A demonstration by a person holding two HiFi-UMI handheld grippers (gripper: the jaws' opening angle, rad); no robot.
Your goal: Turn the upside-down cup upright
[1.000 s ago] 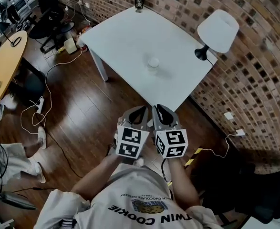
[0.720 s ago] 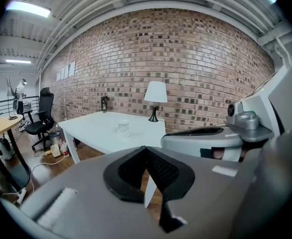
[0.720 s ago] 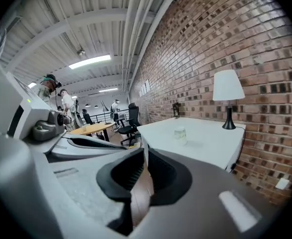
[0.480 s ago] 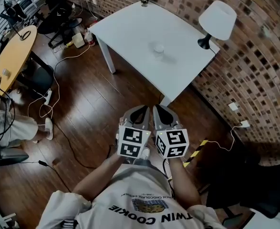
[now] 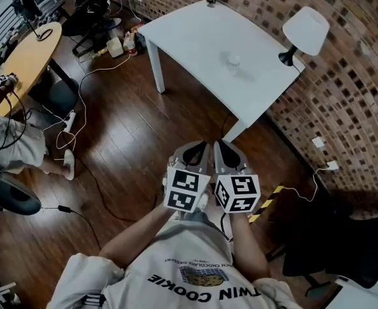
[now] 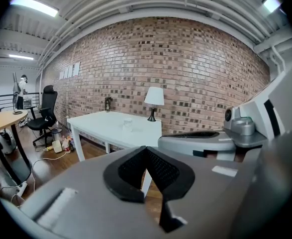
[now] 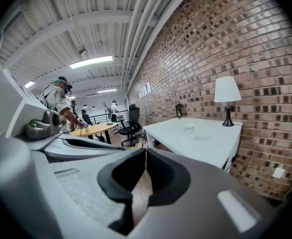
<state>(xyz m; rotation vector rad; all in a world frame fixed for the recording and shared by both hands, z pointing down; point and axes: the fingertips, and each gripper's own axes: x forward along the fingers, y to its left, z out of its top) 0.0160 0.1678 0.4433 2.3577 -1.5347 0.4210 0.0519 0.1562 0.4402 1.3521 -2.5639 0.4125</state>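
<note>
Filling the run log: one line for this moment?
cup: on table, untouched | left gripper: shut, empty | right gripper: shut, empty

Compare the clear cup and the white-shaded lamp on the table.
The small clear cup is low and transparent; the white-shaded lamp is taller, on a black stand. The cup sits mid-table; the lamp stands at the edge by the brick wall. Both rest on the white table.

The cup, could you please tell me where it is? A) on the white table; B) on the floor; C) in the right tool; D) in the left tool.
A: the cup stands on the white table, while the left tool and the right tool are both shut on nothing, short of the table.
</note>
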